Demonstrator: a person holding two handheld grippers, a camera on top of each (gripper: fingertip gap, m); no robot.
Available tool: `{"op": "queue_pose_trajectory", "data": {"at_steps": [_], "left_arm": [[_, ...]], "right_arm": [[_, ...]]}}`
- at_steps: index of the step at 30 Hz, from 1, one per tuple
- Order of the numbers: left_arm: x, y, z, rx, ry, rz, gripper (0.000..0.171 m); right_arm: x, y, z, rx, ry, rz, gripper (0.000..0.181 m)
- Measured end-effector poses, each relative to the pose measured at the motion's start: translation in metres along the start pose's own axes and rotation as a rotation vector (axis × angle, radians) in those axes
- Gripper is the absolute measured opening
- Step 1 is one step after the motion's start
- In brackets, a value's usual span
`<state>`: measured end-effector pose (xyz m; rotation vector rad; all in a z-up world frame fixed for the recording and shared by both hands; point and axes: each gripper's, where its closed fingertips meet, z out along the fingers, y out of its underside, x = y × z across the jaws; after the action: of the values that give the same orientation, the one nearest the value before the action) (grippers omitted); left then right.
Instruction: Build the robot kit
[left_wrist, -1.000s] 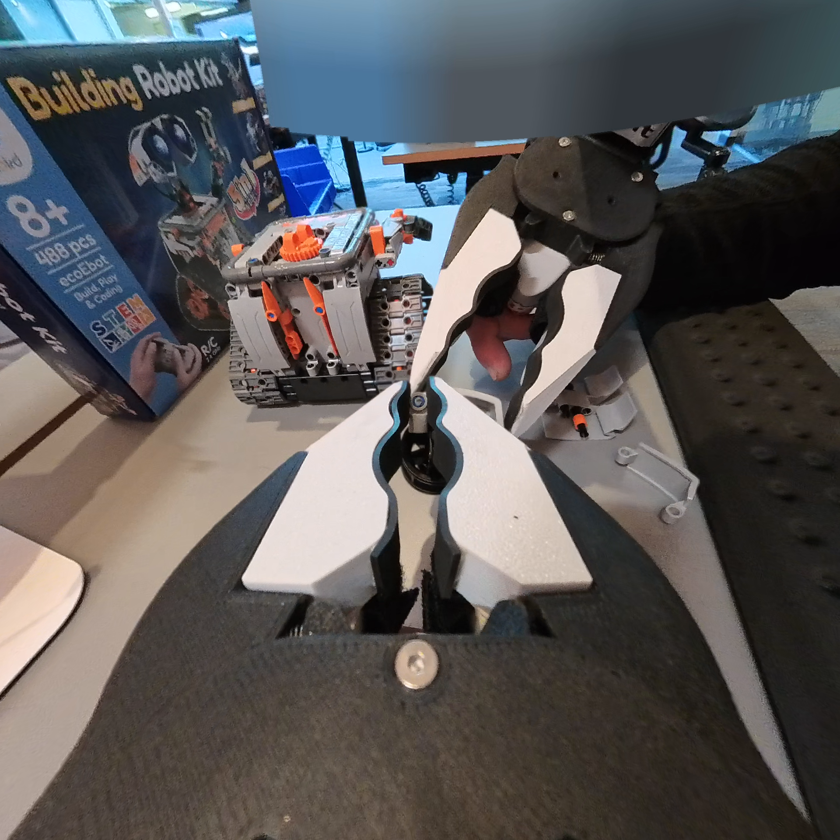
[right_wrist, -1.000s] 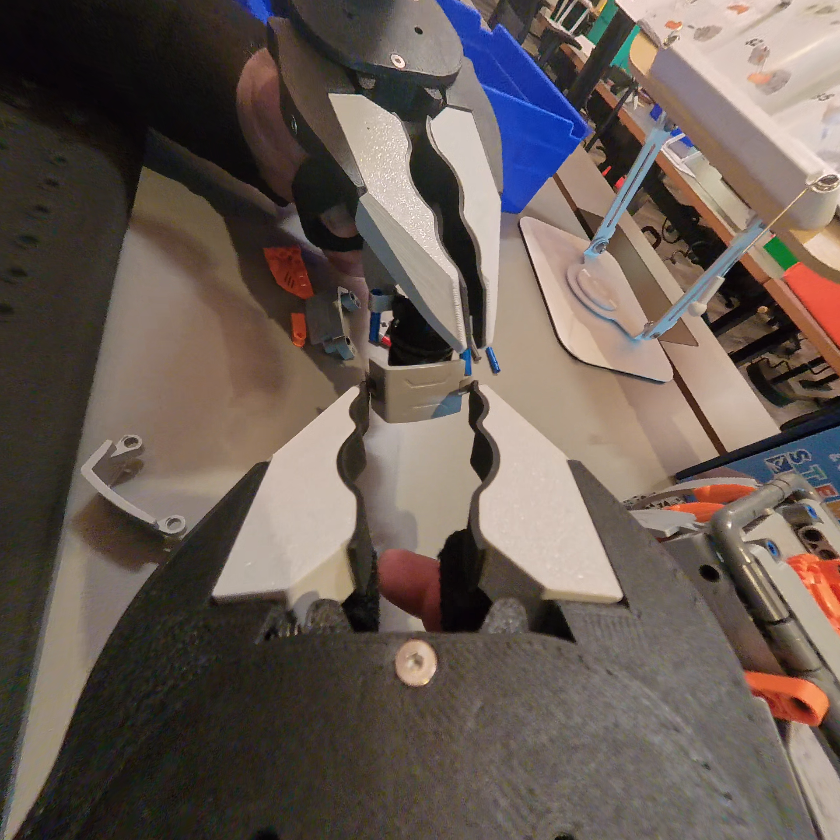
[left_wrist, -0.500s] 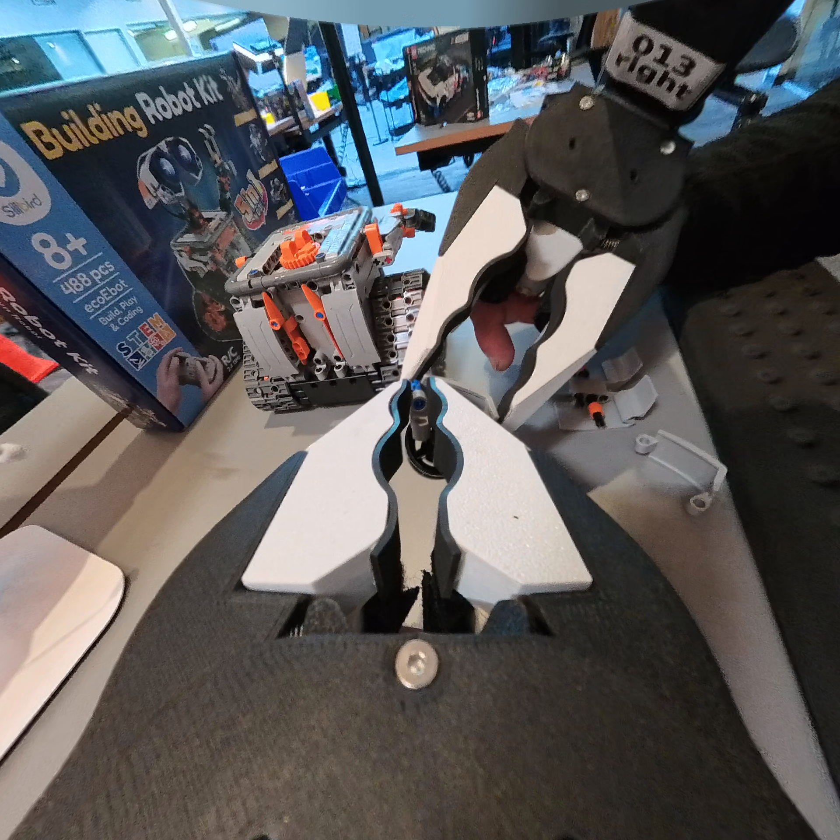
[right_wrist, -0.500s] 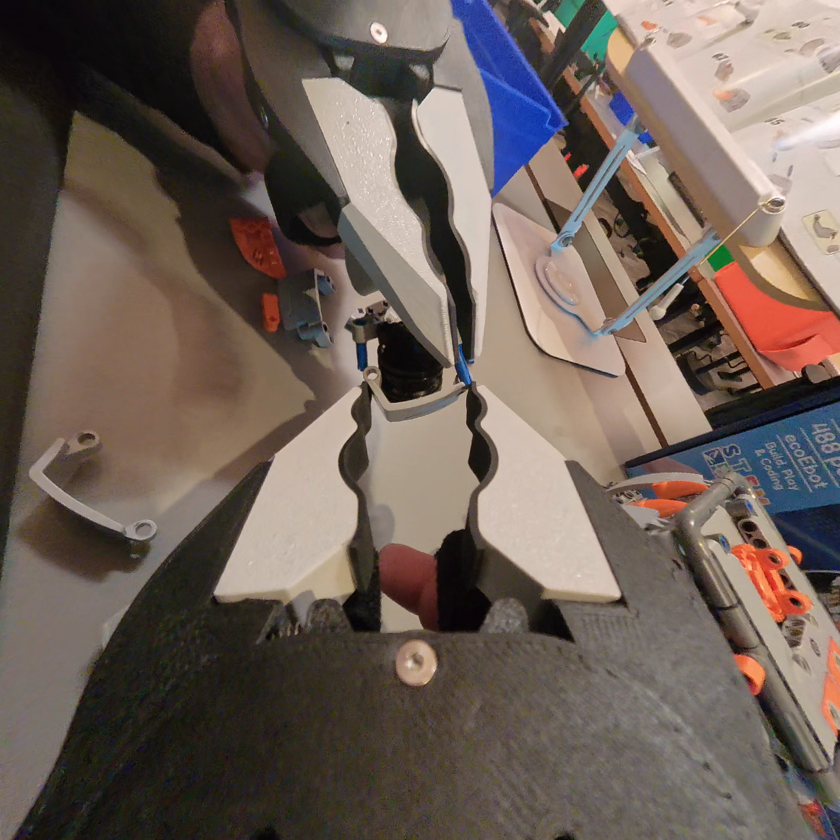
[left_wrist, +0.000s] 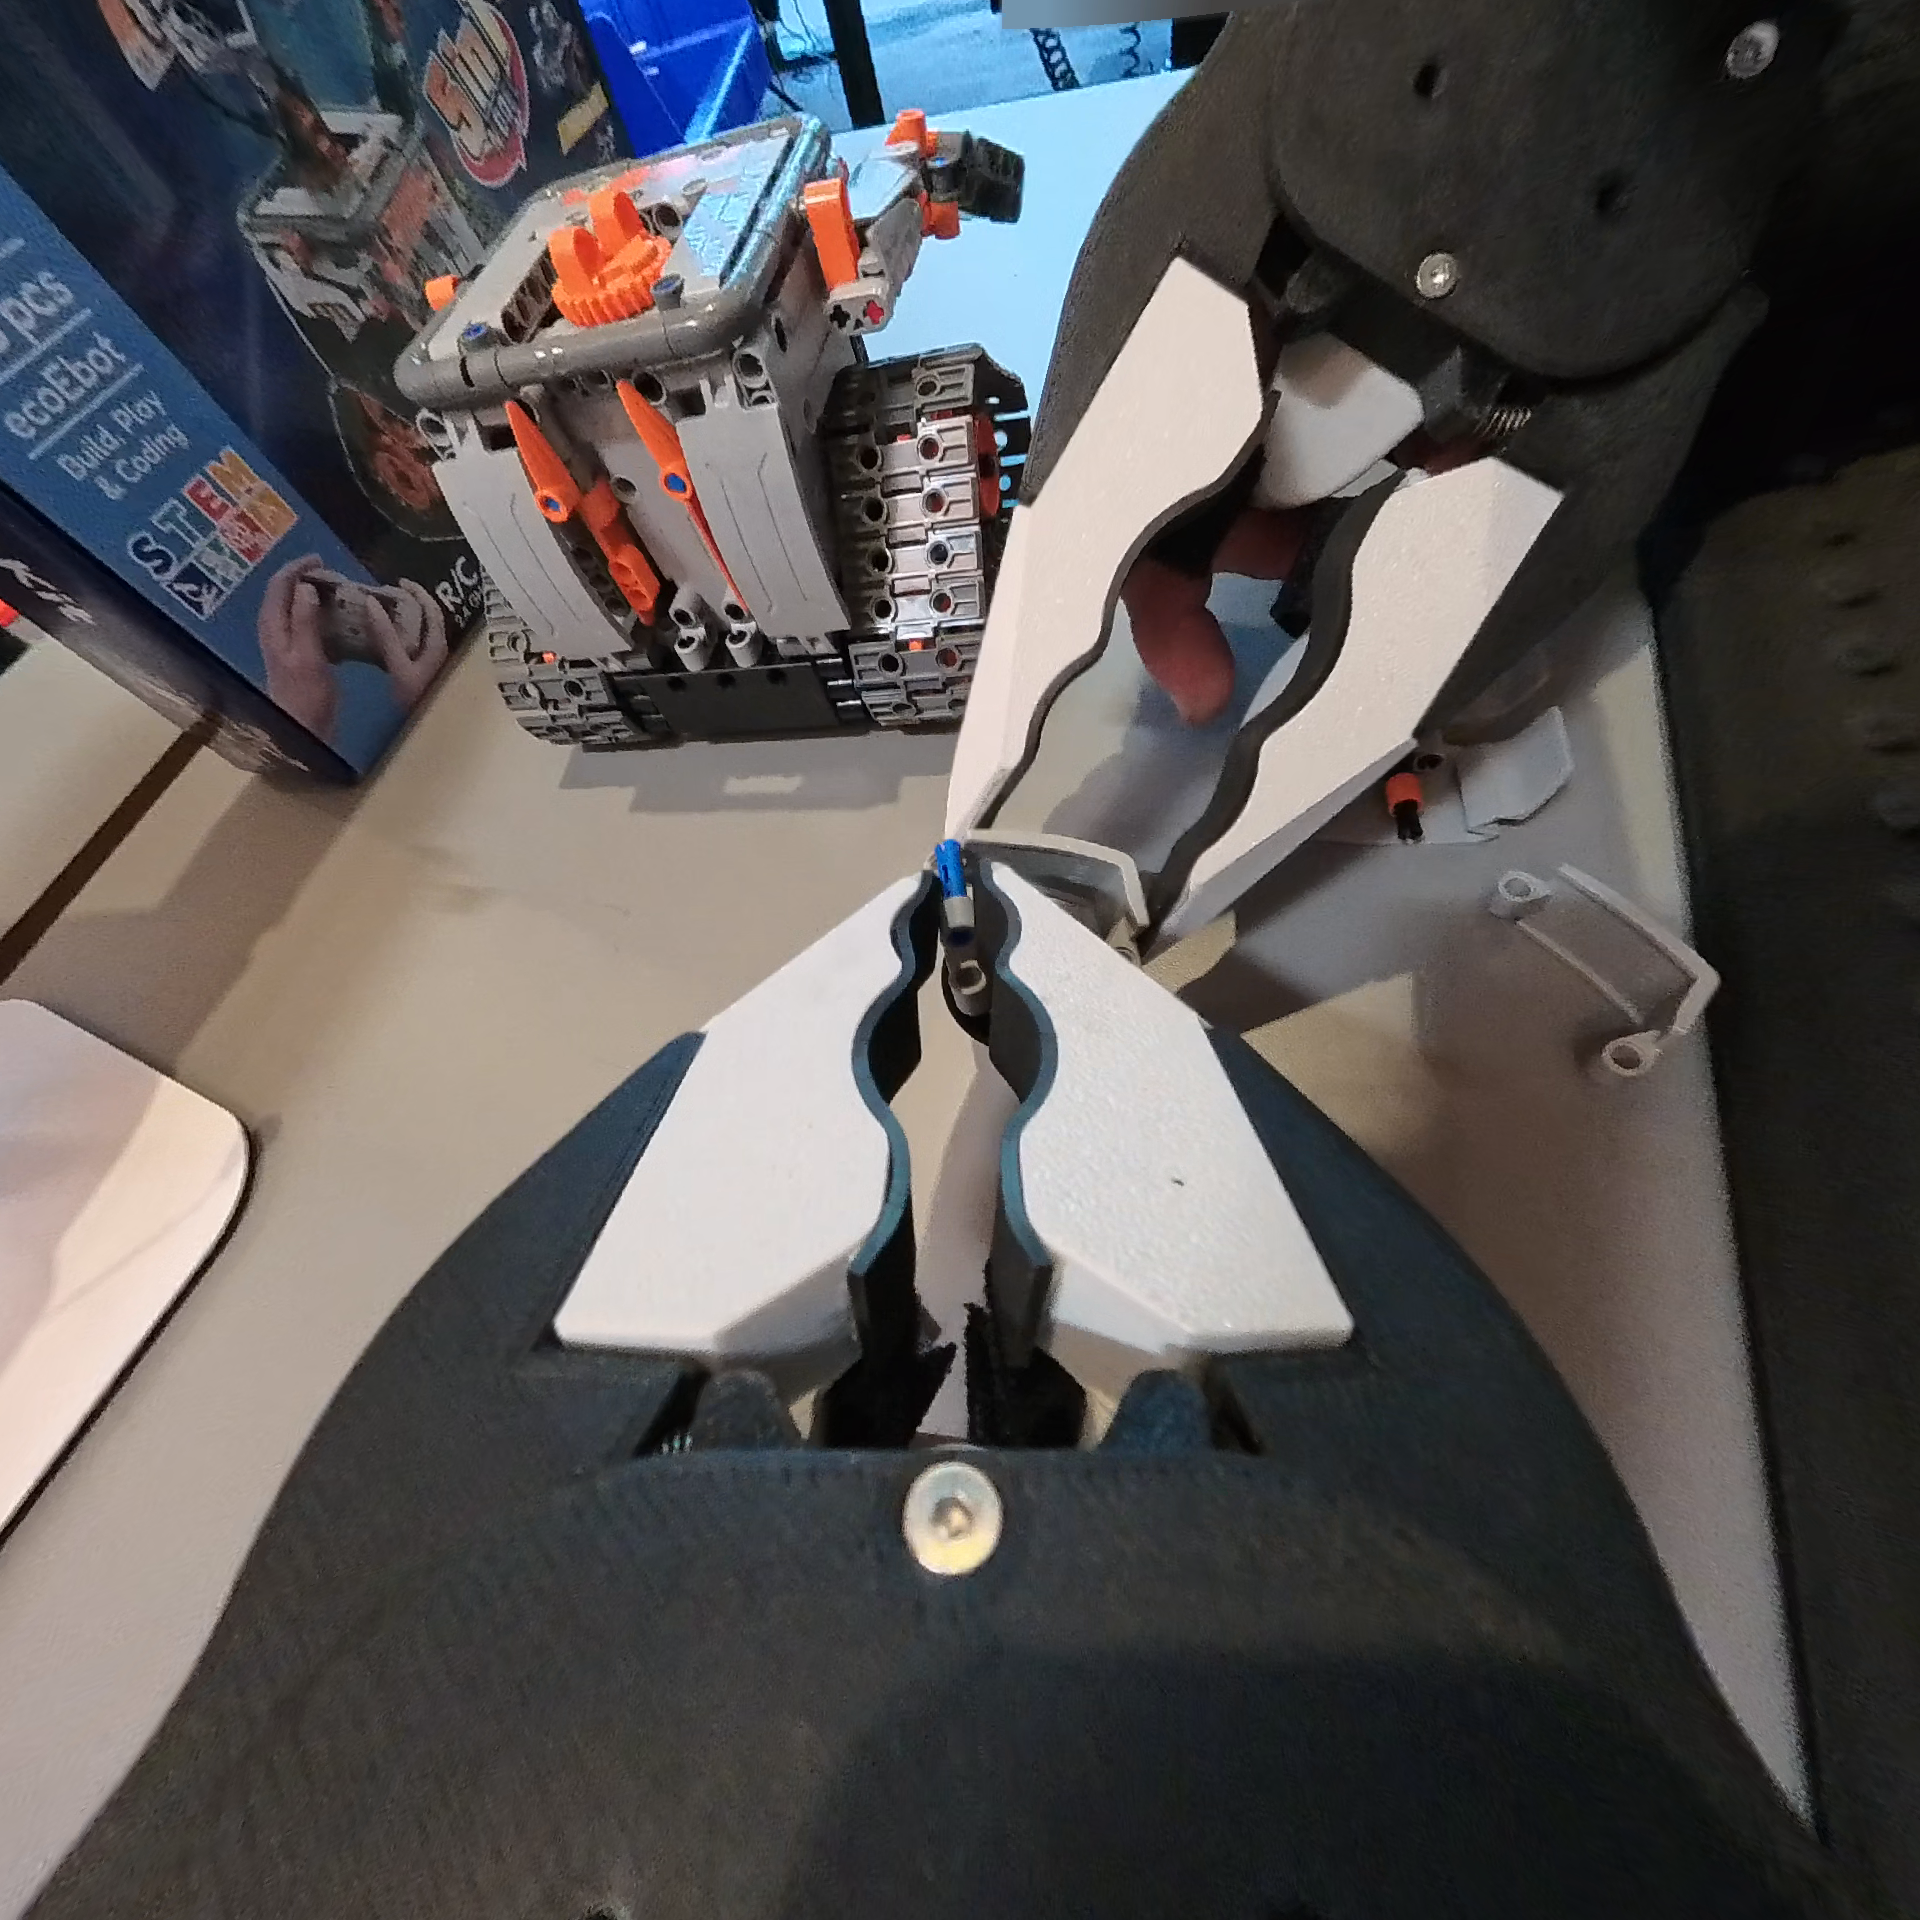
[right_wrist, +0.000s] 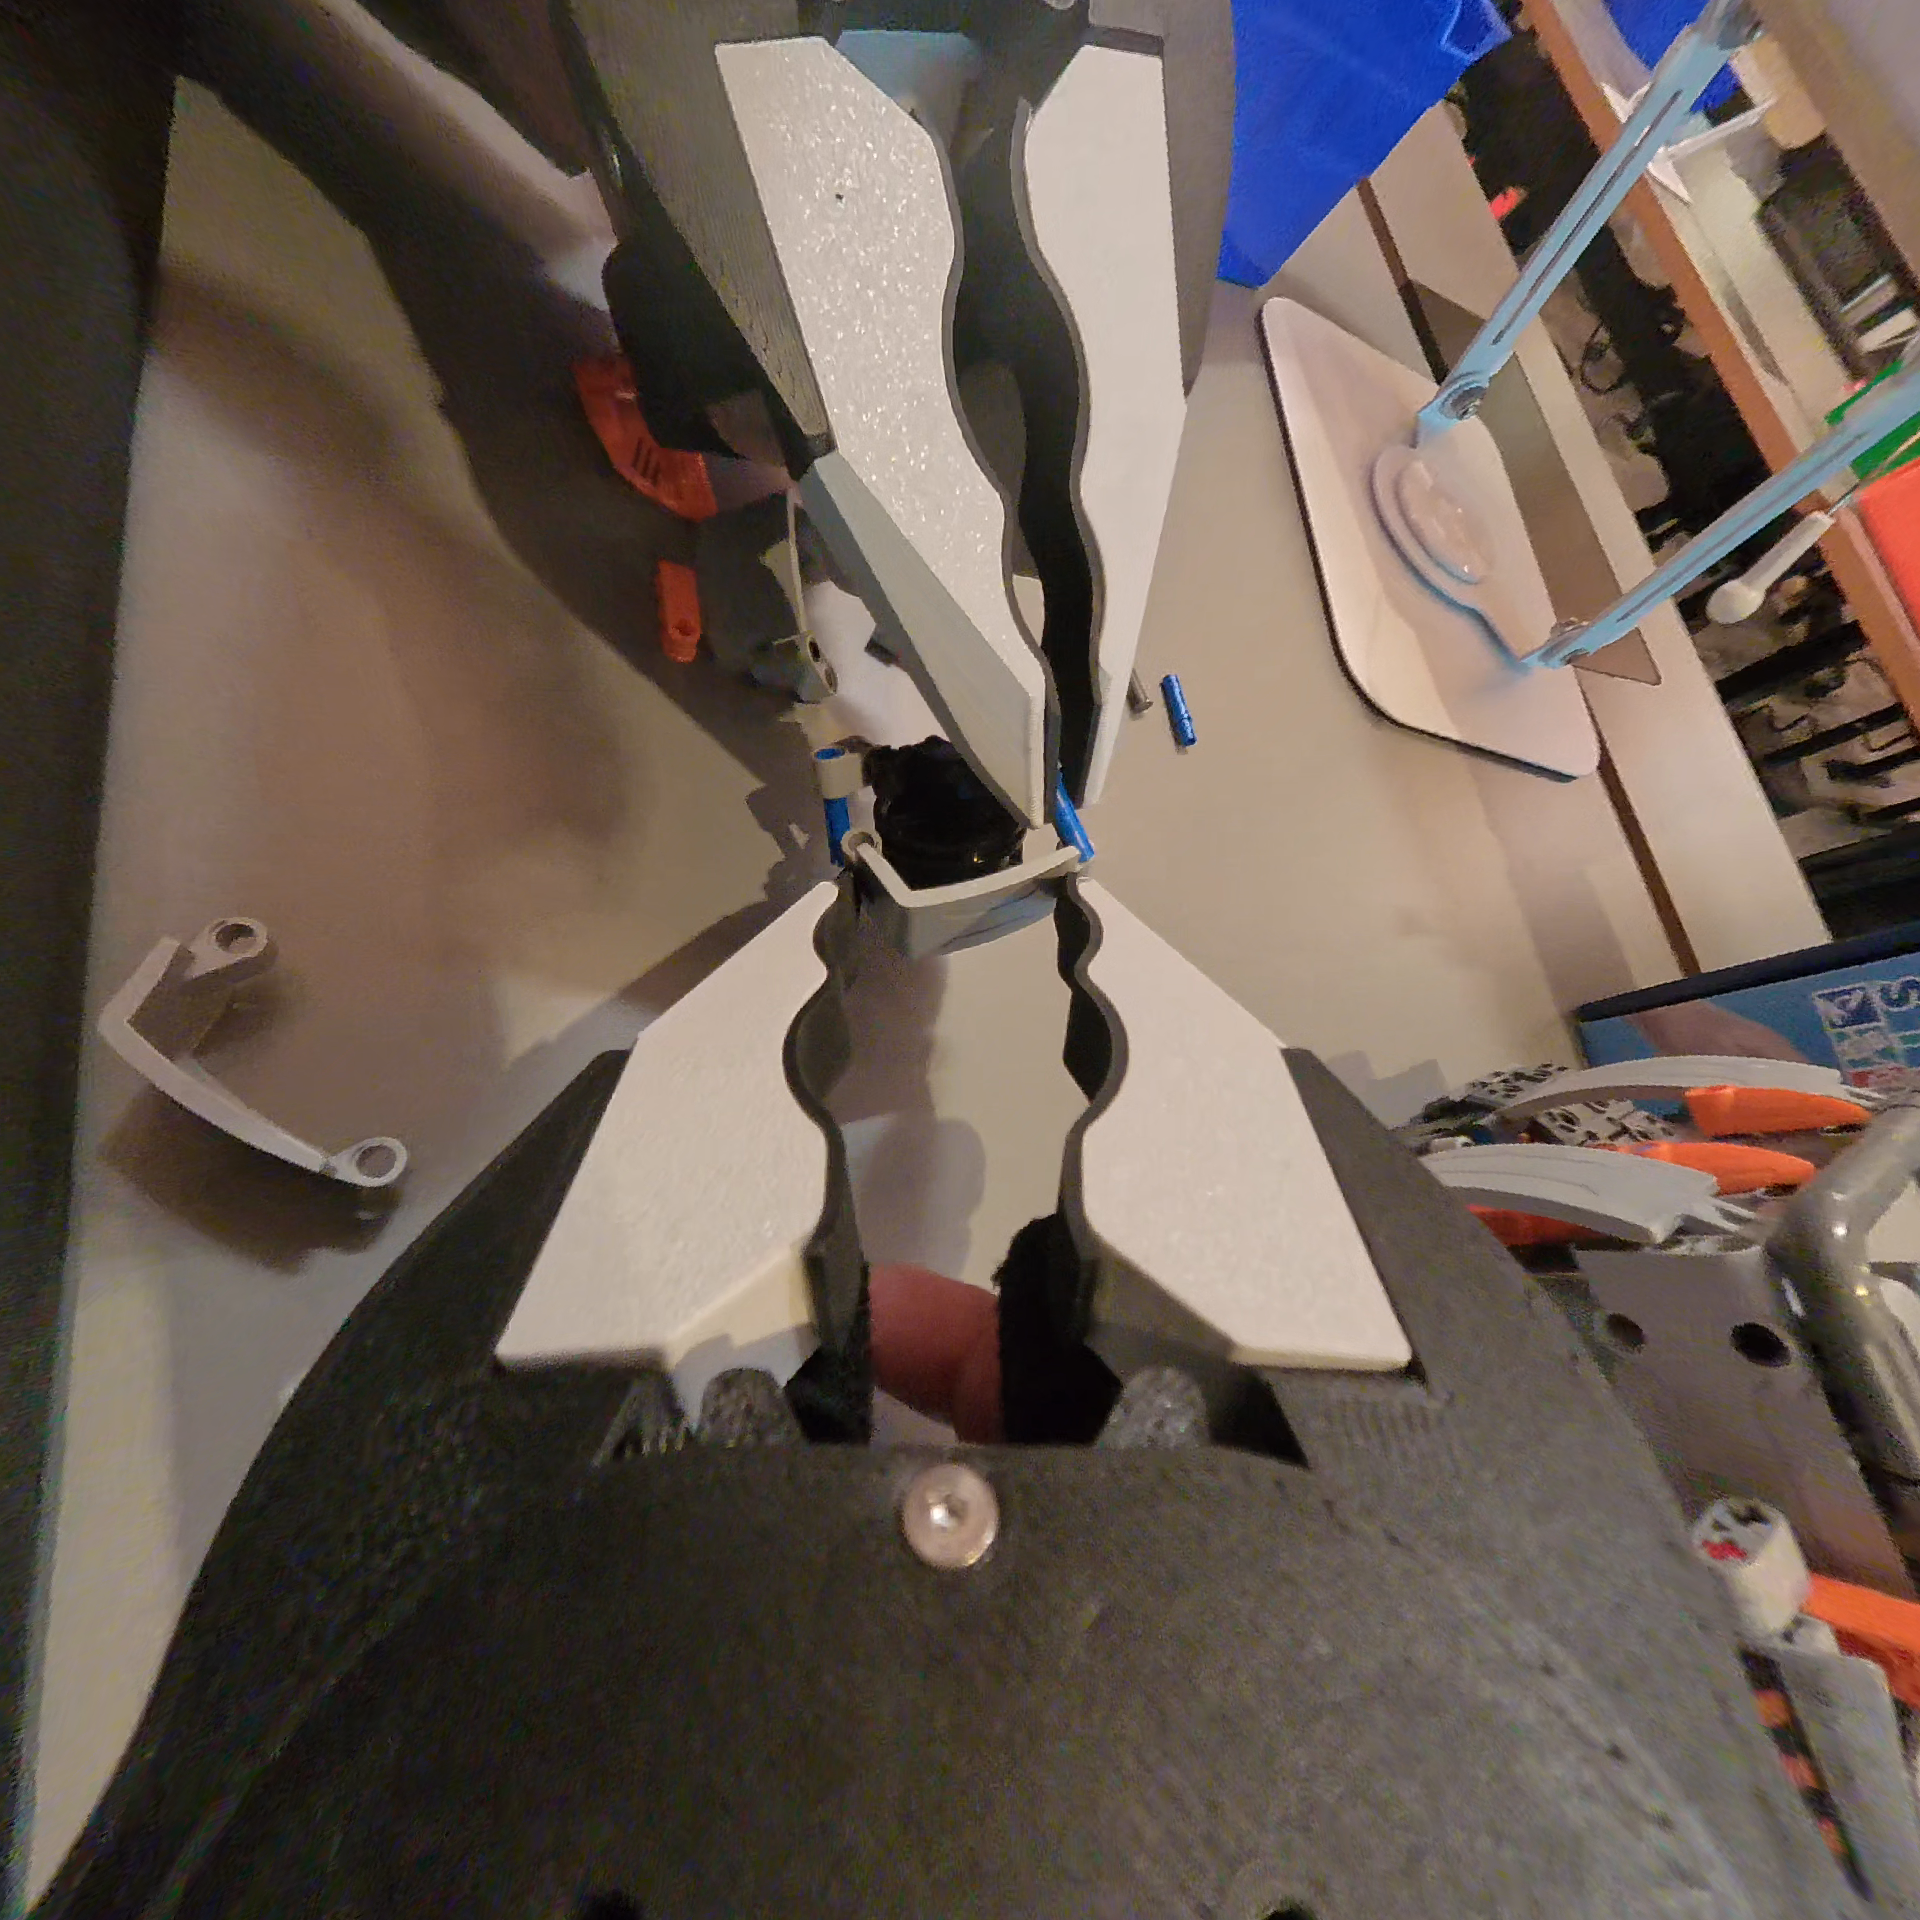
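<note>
My left gripper (left_wrist: 954, 894) is shut on a small grey connector with a blue pin (left_wrist: 952, 902), part of a little assembly with a black wheel (right_wrist: 935, 805). My right gripper (right_wrist: 954, 899) faces it tip to tip and is shut on a grey panel piece (right_wrist: 961, 914) of the same assembly. In the left wrist view the right gripper (left_wrist: 1060, 878) comes in from the upper right, with the panel (left_wrist: 1070, 868) at its tips. In the right wrist view the left gripper (right_wrist: 1060, 805) comes down from above. The assembly hangs just above the table.
A grey-and-orange tracked robot model (left_wrist: 707, 468) and its blue box (left_wrist: 156, 416) stand at the back left. A curved grey part (left_wrist: 1600, 966) lies by a black mat (left_wrist: 1818, 935). Loose orange parts (right_wrist: 644, 447), a blue pin (right_wrist: 1177, 710) and a white lamp base (right_wrist: 1434, 582) lie beyond. My two grippers' fingertips are within a few centimetres of each other.
Both grippers have stayed shut on the shared assembly and moved closer to each other and lower over the table. The grey panel has tipped more edge-on.
</note>
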<state>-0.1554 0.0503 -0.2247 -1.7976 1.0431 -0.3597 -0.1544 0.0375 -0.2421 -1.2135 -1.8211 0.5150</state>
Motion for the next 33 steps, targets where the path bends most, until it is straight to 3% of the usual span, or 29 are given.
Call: {"op": "queue_pose_trajectory", "data": {"at_steps": [20, 33], "left_arm": [[0.004, 0.022, 0.009, -0.127, -0.018, 0.039, 0.003], [-0.006, 0.028, -0.005, -0.217, -0.084, 0.065, 0.002]], "right_arm": [[-0.013, 0.003, -0.003, 0.014, -0.132, 0.097, 0.035], [-0.020, 0.008, -0.008, -0.005, -0.223, 0.180, 0.035]]}}
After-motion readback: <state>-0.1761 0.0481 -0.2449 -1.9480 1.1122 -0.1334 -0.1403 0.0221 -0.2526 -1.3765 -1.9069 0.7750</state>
